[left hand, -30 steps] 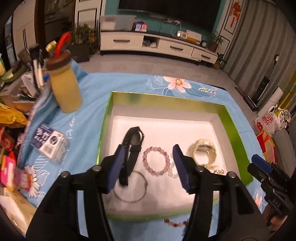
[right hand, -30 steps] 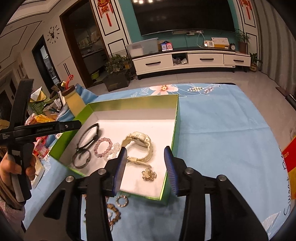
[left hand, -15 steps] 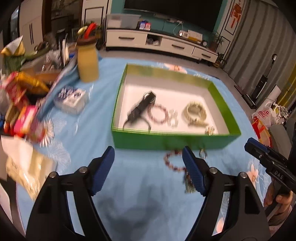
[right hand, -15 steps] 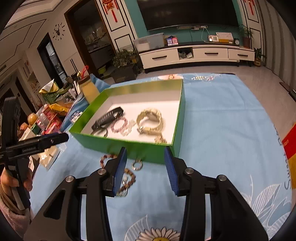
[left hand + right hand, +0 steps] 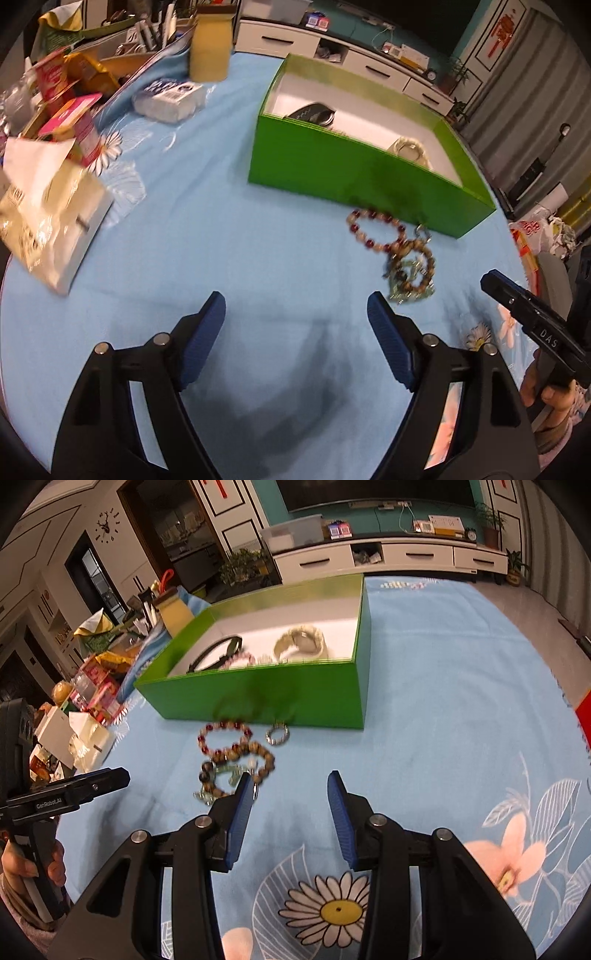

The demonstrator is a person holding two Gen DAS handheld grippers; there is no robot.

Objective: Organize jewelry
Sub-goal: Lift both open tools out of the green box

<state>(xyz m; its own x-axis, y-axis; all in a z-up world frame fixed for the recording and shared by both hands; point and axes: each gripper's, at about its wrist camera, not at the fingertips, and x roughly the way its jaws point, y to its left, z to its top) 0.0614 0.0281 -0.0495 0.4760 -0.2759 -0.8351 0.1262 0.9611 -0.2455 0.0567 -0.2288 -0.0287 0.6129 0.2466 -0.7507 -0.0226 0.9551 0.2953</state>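
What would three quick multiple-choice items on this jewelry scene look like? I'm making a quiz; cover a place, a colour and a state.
1. Where is the small silver ring?
A. In the box
B. On the cloth by the box's front wall
C. Between the right jaws

2. What colour is the box outside?
A. Green
B. Red
C. White

3. What is between the right gripper jaws?
A. A watch
B. A bracelet
C. Nothing

Key: 1 B, it lies on the blue cloth against the wall. 2 A, its walls are green. 3 C, only cloth shows between them.
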